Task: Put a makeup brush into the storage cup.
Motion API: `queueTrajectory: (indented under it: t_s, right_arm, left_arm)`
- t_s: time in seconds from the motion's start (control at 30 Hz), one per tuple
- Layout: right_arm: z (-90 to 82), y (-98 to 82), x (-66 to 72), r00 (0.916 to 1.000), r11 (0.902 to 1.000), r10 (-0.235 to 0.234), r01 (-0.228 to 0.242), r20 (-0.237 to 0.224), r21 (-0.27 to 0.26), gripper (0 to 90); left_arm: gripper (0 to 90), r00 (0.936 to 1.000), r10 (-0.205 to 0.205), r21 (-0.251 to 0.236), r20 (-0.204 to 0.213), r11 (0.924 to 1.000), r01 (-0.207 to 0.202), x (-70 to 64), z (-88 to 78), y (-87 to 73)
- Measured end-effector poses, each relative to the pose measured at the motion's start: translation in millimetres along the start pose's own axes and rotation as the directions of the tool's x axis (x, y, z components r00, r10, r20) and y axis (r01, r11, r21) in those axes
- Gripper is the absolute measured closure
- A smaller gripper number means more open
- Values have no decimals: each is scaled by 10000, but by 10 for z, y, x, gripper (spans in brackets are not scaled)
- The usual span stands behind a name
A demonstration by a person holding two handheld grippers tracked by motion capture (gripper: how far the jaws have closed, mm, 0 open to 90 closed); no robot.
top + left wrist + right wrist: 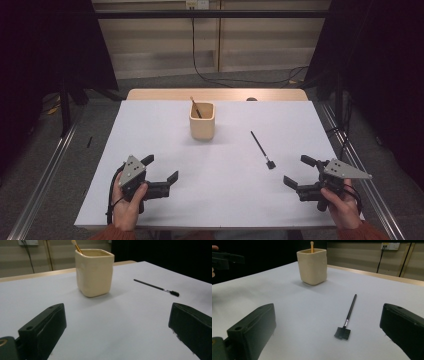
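Note:
A cream square cup (202,122) (94,272) (312,266) stands at the table's far middle with a wooden-handled brush (195,107) (76,246) (311,246) leaning inside it. A thin black brush (262,149) (156,287) (348,316) lies flat right of centre, its head toward me. My left gripper (161,167) (115,332) rests open near the front left, nothing between its jaws. My right gripper (299,170) (328,333) is open at the front right, just right of the black brush's head.
The white tabletop (220,190) has a wooden strip (215,94) along its far edge. Metal rails (42,175) run along both sides on the floor. Cables trail on the floor behind the table.

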State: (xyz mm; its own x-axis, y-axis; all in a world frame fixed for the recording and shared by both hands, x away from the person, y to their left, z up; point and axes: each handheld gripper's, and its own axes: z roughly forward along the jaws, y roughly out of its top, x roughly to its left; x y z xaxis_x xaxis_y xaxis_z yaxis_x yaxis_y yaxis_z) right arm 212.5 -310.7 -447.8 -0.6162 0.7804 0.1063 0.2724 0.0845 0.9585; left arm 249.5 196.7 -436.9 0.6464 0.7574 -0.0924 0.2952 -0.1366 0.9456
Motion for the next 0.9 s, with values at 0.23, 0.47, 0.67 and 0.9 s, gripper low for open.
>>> queueTrajectory:
  t_s: [0.23, 0.47, 0.67, 0.9]
  right_arm:
    - [-18, 7, 9, 9999, 9999, -135, 135, -16, -77, 0]
    - [-12, 10, -4, 9998, 9997, -220, 220, 11, -124, 1]
    - [-22, 29, -10, 9999, 9998, -100, 102, 86, -166, 3]
    - [1, 94, -56, 9997, 9996, -70, 76, 236, -283, 1]
  left_arm:
    - [13, 9998, 33, -79, 196, 10000, -31, -10, -14, -32]
    - [12, 9996, 4, -120, 278, 9999, -1, 2, -27, -32]
    - [11, 9998, 49, -159, 208, 9999, -46, 11, -52, -38]
    - [11, 9991, 122, -172, 394, 9998, -116, 6, -47, -27]
